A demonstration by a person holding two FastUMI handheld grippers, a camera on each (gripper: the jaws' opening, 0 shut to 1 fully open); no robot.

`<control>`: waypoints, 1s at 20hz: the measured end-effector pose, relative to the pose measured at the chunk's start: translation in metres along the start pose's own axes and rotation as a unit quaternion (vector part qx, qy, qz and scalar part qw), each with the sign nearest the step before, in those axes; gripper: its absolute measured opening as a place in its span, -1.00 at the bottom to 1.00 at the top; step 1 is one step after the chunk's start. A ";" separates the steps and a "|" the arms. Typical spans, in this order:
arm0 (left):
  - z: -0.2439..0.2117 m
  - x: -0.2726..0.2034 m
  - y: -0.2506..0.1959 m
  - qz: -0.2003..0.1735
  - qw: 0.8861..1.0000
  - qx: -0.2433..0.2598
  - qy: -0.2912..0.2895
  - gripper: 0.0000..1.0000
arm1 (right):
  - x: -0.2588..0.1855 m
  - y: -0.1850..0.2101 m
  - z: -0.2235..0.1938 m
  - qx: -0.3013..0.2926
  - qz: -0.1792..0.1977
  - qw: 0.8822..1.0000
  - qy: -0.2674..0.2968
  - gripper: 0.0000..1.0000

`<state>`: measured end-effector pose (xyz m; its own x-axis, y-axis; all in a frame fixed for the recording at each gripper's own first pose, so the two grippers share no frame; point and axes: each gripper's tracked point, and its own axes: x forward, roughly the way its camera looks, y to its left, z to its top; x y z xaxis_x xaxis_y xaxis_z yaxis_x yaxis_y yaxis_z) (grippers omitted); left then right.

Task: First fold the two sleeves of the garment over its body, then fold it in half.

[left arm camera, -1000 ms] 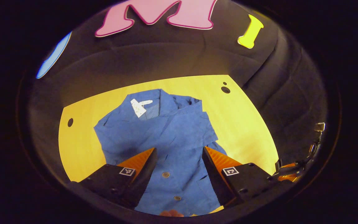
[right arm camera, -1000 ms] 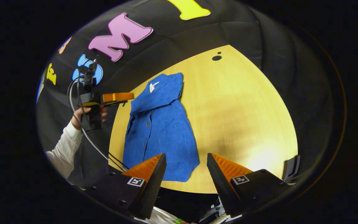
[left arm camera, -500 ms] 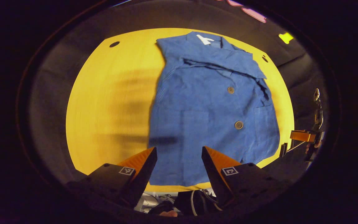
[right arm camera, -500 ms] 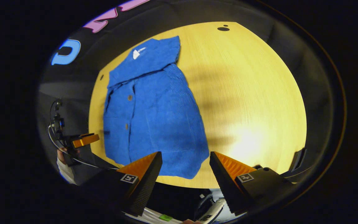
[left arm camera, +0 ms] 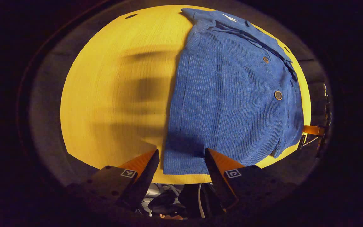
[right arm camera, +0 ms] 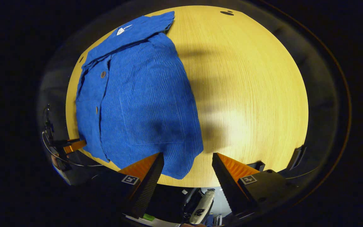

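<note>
In the left gripper view, the blue corduroy garment (left arm camera: 232,97) lies flat on the yellow wooden table (left arm camera: 112,94), its long axis running from the collar (left arm camera: 222,20) at the far edge down to the hem (left arm camera: 186,170) at the near edge, just above my left gripper (left arm camera: 181,159), whose fingers are spread apart over the hem and grip nothing. The sleeves look folded in, though I cannot make out their edges; two buttons (left arm camera: 278,95) run down the side toward my other hand. Bare tabletop opens wide on the other side of the cloth, crossed by blurred shadows. My right gripper (left arm camera: 312,130) peeks in at the rim, too small and cut off to read. In the right gripper view, the garment (right arm camera: 140,101) points the same way, collar (right arm camera: 131,30) far and hem (right arm camera: 172,171) near, its lower corner hanging just above my right gripper (right arm camera: 186,160), fingers spread wide with nothing between them. Broad open table (right arm camera: 250,94) lies on the outer side. The left gripper (right arm camera: 71,145) shows dimly at the garment's near corner, and the clutter below the table edge is hard to make out
</note>
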<state>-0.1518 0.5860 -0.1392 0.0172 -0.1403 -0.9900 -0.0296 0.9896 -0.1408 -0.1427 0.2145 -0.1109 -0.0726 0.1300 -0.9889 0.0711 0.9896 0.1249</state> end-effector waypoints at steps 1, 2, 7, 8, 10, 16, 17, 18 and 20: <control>-0.002 0.004 0.000 0.006 1.000 0.005 0.006 0.69 | 0.005 -0.003 -0.003 -0.005 -0.010 1.000 0.004 0.98; -0.004 0.006 0.002 0.014 1.000 0.011 0.010 0.69 | 0.010 -0.006 -0.004 -0.006 -0.016 1.000 0.007 0.98; -0.003 0.005 0.002 0.019 1.000 0.018 0.012 0.65 | 0.029 -0.006 -0.009 -0.005 -0.037 0.999 0.008 0.99; -0.002 0.004 0.001 0.019 1.000 0.015 0.013 0.65 | 0.032 -0.003 -0.011 -0.002 -0.038 0.999 0.010 1.00; -0.002 0.004 0.001 0.020 1.000 0.014 0.010 0.62 | 0.030 -0.001 -0.016 0.000 -0.039 0.999 0.014 0.87; -0.001 0.006 -0.006 0.015 0.999 0.027 -0.019 0.37 | 0.030 0.030 -0.014 -0.001 -0.004 1.000 0.014 -0.41; 0.002 0.005 -0.012 0.006 0.999 0.024 -0.025 0.05 | 0.033 0.029 -0.016 -0.008 -0.004 1.000 0.011 -0.75; 0.006 0.006 -0.016 -0.006 0.999 0.015 -0.036 -0.26 | 0.033 0.028 -0.015 -0.014 -0.002 1.000 0.006 -0.84; 0.014 0.005 -0.020 -0.028 0.998 -0.004 -0.062 -0.90 | 0.032 0.029 -0.015 -0.007 0.010 1.000 0.001 -0.89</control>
<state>-0.1371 0.5659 -0.1414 0.1433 -0.1900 -0.9713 -0.0329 0.9799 -0.1966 -0.1583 0.2487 -0.1379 -0.0729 0.1504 -0.9859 0.0590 0.9875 0.1463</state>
